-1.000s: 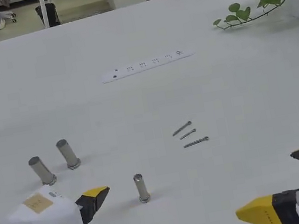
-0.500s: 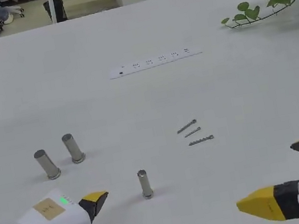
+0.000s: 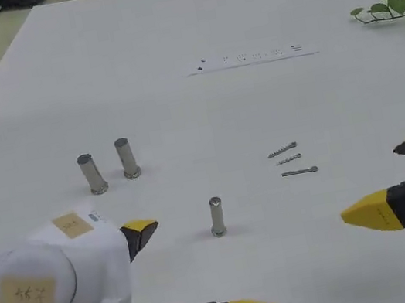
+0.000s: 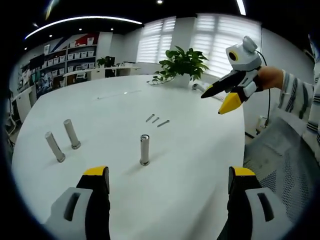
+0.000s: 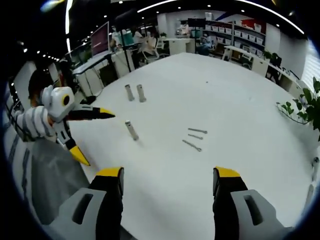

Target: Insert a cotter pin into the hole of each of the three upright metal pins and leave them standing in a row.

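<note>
Three grey metal pins stand upright on the white table: two side by side at the left (image 3: 92, 174) (image 3: 127, 158) and one alone nearer me (image 3: 216, 217). Three small cotter pins (image 3: 289, 159) lie loose in a short stack to its right. My left gripper (image 3: 200, 271) hovers open at the near left, short of the lone pin (image 4: 144, 149), with nothing between its yellow-tipped fingers. My right gripper (image 3: 377, 182) hovers open at the near right, beside the cotter pins (image 5: 195, 136) and apart from them. The left gripper view catches the right gripper (image 4: 212, 102) held by a hand in a striped sleeve.
A white power strip (image 3: 253, 57) lies across the far middle of the table (image 3: 176, 93). A potted plant's leaves (image 3: 388, 1) reach in at the far right. Beyond the table's edges are office desks and shelves.
The head camera has moved, shifting the whole picture. The pins and cotter pins keep their places on the table. Both grippers stay open; the left one shows more fully now.
</note>
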